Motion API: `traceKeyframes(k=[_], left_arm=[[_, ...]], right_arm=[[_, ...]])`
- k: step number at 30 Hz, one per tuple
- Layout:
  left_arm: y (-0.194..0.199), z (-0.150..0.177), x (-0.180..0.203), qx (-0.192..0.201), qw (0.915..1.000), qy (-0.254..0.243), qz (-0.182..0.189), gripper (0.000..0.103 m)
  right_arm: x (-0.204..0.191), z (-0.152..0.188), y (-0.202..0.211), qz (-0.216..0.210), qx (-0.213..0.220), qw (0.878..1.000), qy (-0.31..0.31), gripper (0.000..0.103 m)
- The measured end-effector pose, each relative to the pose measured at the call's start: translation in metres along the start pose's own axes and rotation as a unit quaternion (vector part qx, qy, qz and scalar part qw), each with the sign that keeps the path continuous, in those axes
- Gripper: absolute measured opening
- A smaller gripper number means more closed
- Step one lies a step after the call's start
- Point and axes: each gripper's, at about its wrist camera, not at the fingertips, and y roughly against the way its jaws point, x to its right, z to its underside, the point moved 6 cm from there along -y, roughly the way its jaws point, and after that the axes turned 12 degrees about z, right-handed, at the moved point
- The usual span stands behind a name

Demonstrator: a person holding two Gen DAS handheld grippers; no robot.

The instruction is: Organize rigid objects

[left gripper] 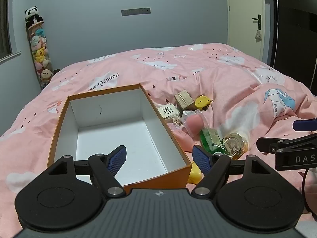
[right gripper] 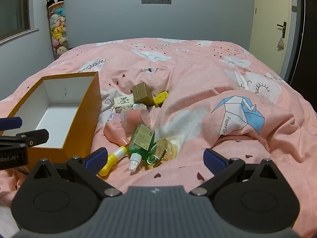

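Box: one orange box with a white inside, open on top, nothing in it, resting on the pink quilt.
Small things: about nine in one heap right of the box: a brown cube, a white card box, a yellow round toy, a clear case with a pink sponge, a pink bottle, a green spray bottle, a round glass jar, a yellow bottle; one more is too hidden to name.
Open room: bare quilt lies right of the heap; the box's right wall stands just beside the heap.
Left tongs: wide apart, holding nothing, over the box's near right corner.
Right tongs: wide apart, holding nothing; the yellow bottle, spray bottle and jar lie between the tips, untouched.
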Motion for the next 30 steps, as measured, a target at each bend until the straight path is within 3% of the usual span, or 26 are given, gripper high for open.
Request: traceKeyframes(k=[30], left_arm=[[-0.0017, 0.0016, 0.0045, -0.001, 0.9999, -0.009, -0.005, 0.089]], right_arm=[[0.0016, -0.0007, 0.0005, 0.000, -0.006, 1.000, -0.001, 0.101]])
